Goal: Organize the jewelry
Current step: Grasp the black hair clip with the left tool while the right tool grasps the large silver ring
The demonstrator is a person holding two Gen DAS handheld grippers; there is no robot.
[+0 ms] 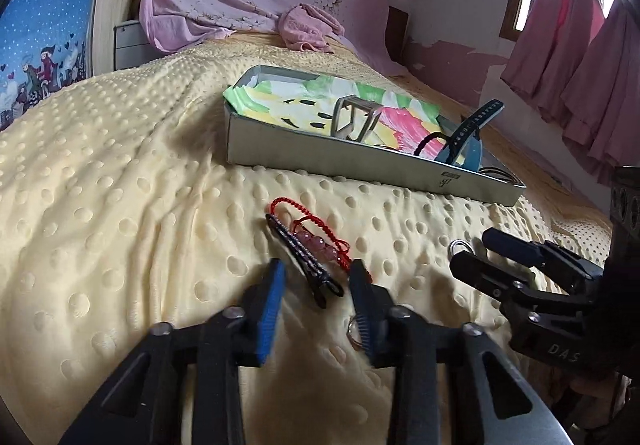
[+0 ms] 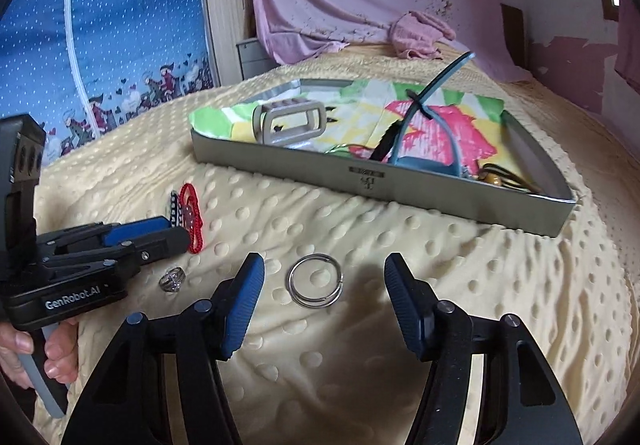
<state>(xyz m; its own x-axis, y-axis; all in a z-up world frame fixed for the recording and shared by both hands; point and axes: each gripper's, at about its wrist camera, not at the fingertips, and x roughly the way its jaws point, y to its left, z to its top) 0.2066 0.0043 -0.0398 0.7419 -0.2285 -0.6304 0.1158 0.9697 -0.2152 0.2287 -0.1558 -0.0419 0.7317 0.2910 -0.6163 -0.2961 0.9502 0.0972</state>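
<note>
Reaching over a yellow dotted bedspread (image 2: 360, 229), two hand-held grippers line up on loose jewelry that appears bound for the tray beyond. At far left a person's hand (image 2: 28, 349) grips the handle of the left gripper (image 1: 318, 277), which points down at a black hair clip (image 1: 308, 257) with a red cord bracelet (image 1: 320, 233) lying against it; its blue pads stand a little apart on either side of the clip's near end and do not press on it, a stance that looks like the start of a pinch. Just beside its right finger, a small stone-set ring (image 2: 172, 279) lies untouched on the cover. Further right, the right gripper (image 2: 324, 281) hangs with its jaws wide apart, bracketing a double-looped silver ring (image 2: 316, 279) that lies flat between the pads, touched by neither. Behind both, toward the far right, the grey metal tray (image 2: 400, 185) rests on the bed, lined with a bright printed cloth (image 2: 360, 105), presumably to cushion the pieces already inside: a grey claw clip (image 2: 288, 123) at its left end and a blue strap (image 2: 436, 85) sticking up at its right.
</note>
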